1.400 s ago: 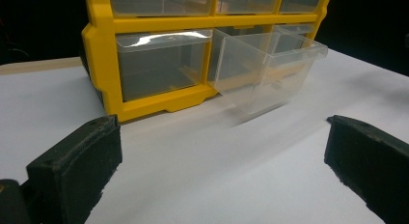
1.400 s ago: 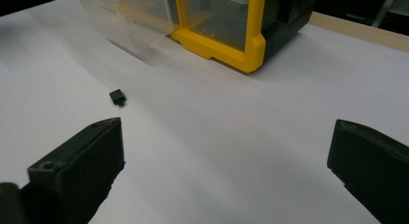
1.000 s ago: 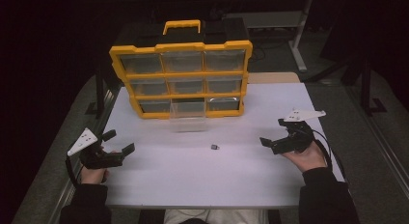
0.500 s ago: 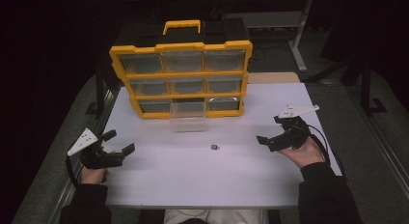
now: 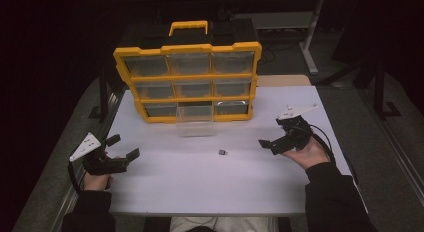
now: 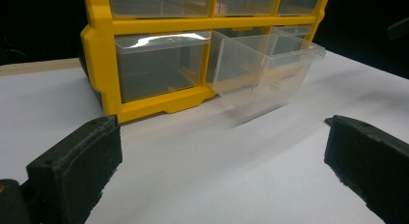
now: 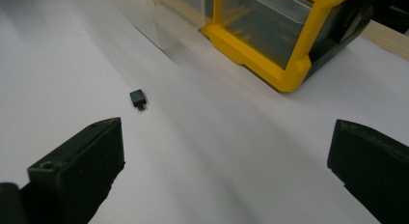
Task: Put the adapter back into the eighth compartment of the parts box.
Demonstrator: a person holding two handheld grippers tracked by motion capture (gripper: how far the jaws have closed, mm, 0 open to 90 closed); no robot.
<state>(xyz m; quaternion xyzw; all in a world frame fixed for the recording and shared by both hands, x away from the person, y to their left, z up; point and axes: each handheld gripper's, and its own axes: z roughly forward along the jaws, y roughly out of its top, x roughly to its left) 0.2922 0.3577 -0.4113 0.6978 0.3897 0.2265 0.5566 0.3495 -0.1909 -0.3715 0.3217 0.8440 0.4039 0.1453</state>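
Black adapter-like part (image 5: 223, 152) on white table (image 5: 200, 192), my right gripper (image 5: 272, 142) wide and reaching for it.

I hold both grippers empty with jaws spread wide: the right one near the part and aimed at it, the left gripper (image 5: 125, 149) low at the table's left side, well apart from it. The part lies bare on the table, just in front of the pulled-out clear drawer (image 5: 195, 121) in the yellow organizer (image 5: 187, 77). My worry: it is tiny and flat, so jaws closing slightly off could flick it away or skid over it, and dropping it short of the drawer would miss. I count one part, one open drawer among nine, one organizer, two grippers.
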